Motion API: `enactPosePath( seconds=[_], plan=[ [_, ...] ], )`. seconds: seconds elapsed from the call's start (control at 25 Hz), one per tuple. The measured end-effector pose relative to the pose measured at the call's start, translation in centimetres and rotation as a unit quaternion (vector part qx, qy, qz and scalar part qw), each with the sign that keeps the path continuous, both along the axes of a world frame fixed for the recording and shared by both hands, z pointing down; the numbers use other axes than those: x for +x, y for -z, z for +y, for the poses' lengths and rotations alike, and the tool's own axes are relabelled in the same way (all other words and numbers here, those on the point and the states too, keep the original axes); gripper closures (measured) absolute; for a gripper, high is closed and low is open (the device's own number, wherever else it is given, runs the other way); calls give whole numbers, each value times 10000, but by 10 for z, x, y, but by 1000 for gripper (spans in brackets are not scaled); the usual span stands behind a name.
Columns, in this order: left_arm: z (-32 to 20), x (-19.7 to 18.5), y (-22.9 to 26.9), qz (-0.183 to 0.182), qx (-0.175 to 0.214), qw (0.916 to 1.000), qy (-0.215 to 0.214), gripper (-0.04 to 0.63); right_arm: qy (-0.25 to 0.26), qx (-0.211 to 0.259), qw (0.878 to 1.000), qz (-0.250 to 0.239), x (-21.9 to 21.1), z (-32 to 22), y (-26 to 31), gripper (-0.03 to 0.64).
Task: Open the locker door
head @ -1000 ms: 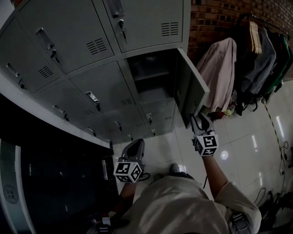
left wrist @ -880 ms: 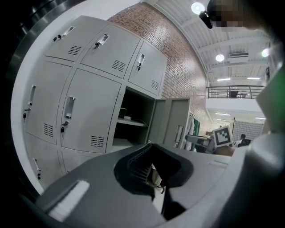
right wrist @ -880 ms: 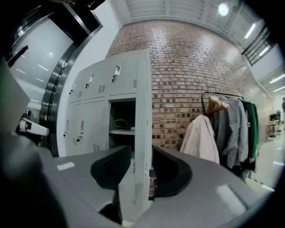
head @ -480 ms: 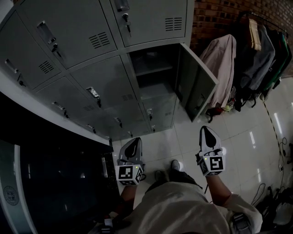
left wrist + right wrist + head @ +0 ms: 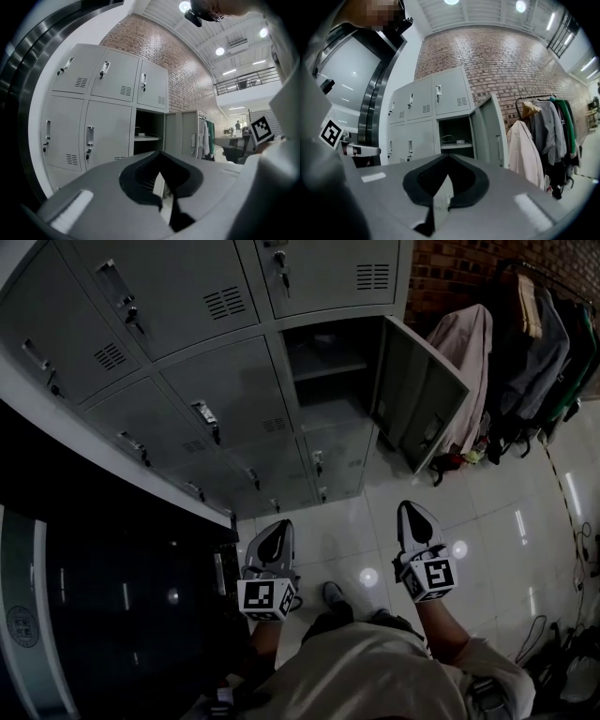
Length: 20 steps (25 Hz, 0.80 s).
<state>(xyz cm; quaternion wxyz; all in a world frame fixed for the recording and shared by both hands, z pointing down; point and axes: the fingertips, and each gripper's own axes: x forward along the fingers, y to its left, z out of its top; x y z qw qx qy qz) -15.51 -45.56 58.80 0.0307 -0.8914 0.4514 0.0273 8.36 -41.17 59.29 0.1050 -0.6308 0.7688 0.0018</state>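
Note:
The grey locker bank (image 5: 187, 362) fills the upper left of the head view. One locker door (image 5: 422, 395) at its right end stands swung open, showing a dark compartment with a shelf (image 5: 328, 362). Both grippers hang low over the tiled floor, well short of the lockers and touching nothing. My left gripper (image 5: 277, 529) has its jaws closing to a narrow slit with nothing between them. My right gripper (image 5: 410, 509) is shut and empty. The open door also shows in the left gripper view (image 5: 185, 136) and in the right gripper view (image 5: 490, 131).
A clothes rack with dark jackets (image 5: 534, 343) and a pale coat (image 5: 464, 357) stands right of the open door. A dark glossy panel (image 5: 112, 606) fills the lower left. My shoe (image 5: 333, 593) is on the floor below the grippers. Cables (image 5: 581, 549) lie at the right edge.
My right gripper has come away from the open door's lower edge, drawn back toward my body and shut. The left gripper has hardly moved. The door stays open.

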Motion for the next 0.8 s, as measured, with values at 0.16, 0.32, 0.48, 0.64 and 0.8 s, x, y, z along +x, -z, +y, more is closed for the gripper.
enactPosePath(
  seconds=[0.16, 0.32, 0.48, 0.64, 0.8],
  plan=[
    [20, -14, 5, -95, 0, 9997, 231, 494, 227, 1, 9997, -11, -11, 15, 11, 617],
    [50, 2, 16, -92, 92, 9994, 308, 494, 431, 153, 9990, -10, -1, 50, 29, 615],
    [106, 28, 30, -21, 201, 9992, 331, 494, 418, 242, 9988, -113, 24, 113, 42, 617],
    [169, 39, 27, 4, 83, 9993, 376, 494, 408, 526, 9978, -56, 48, 179, 50, 616],
    [230, 49, 32, 3, 110, 9992, 386, 494, 525, 179, 9984, 65, 61, 240, 51, 617]
  ],
)
